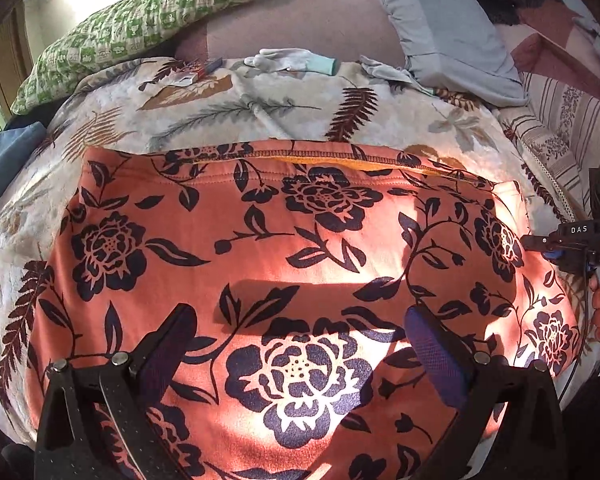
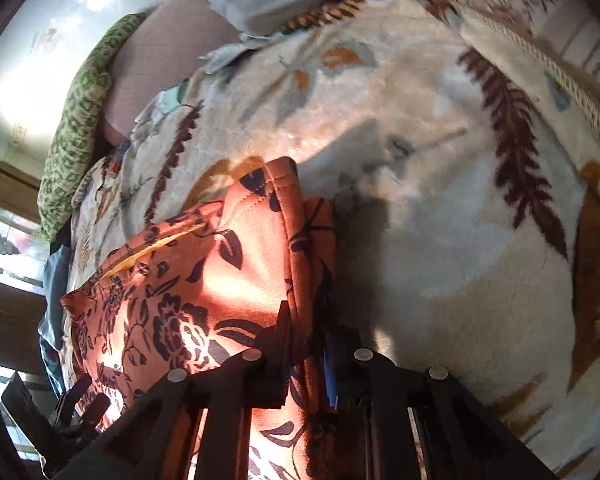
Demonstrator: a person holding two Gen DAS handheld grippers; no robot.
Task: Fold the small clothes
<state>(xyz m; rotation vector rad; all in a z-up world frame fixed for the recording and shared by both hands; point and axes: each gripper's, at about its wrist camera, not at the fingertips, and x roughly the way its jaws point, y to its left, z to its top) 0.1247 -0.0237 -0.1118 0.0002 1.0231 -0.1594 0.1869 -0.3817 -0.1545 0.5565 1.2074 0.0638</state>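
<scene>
The orange floral garment (image 1: 284,264) is lying on the bed blanket (image 1: 236,108), its edge pinched in the closed right hand-held gripper (image 2: 306,344), while the left hand-held gripper (image 1: 300,344) is hovering wide open above it.

The left wrist view looks steeply down from close above the orange floral garment (image 1: 260,280), facing 12 o'clock toward the green pillow (image 1: 140,20). The right wrist view sits nearer, at the garment's edge; both share garment, leaf-print blanket (image 2: 440,200) and pillow.
</scene>
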